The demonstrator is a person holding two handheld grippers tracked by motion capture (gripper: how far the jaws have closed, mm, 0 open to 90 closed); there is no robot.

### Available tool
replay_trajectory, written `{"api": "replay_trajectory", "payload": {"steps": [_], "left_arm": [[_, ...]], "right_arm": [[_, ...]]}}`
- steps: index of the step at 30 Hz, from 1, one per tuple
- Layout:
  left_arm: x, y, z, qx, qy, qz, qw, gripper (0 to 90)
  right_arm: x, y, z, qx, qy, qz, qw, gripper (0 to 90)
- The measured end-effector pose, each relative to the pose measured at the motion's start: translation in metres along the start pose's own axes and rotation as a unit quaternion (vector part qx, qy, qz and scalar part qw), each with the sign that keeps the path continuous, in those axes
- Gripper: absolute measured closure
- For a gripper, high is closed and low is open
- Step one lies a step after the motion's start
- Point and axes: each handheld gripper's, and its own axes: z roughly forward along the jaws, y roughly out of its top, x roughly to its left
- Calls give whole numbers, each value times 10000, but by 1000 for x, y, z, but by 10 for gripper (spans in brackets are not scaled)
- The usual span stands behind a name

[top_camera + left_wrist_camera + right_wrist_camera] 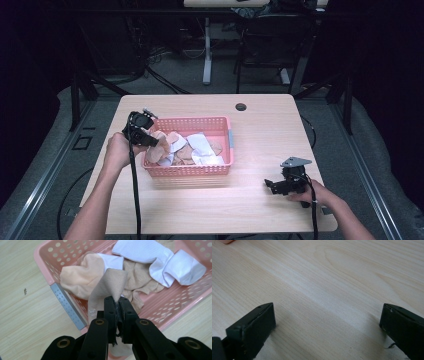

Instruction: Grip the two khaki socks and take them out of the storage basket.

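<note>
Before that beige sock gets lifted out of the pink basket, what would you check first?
1. Grip: left gripper shut on the beige sock, fabric pinched between its pads: ok.
2. One sock only: nothing else sits in the pinch, but the sock lies against the peach sock; whether it drags it along: cannot tell.
3. White socks lie apart from the pinch: ok.
4. Pink basket flat on the table: ok.
5. Right gripper open, resting on bare table away from the basket: ok.
</note>
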Motion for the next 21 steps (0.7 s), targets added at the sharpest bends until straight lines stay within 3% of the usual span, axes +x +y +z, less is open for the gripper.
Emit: {"api": "replay_trajectory", "payload": {"steps": [21], "left_arm": [[6,4,-28,-233,-156,52,9996,853]], "right_arm": [[0,0,0,4,15,-13,10000,0]]}}
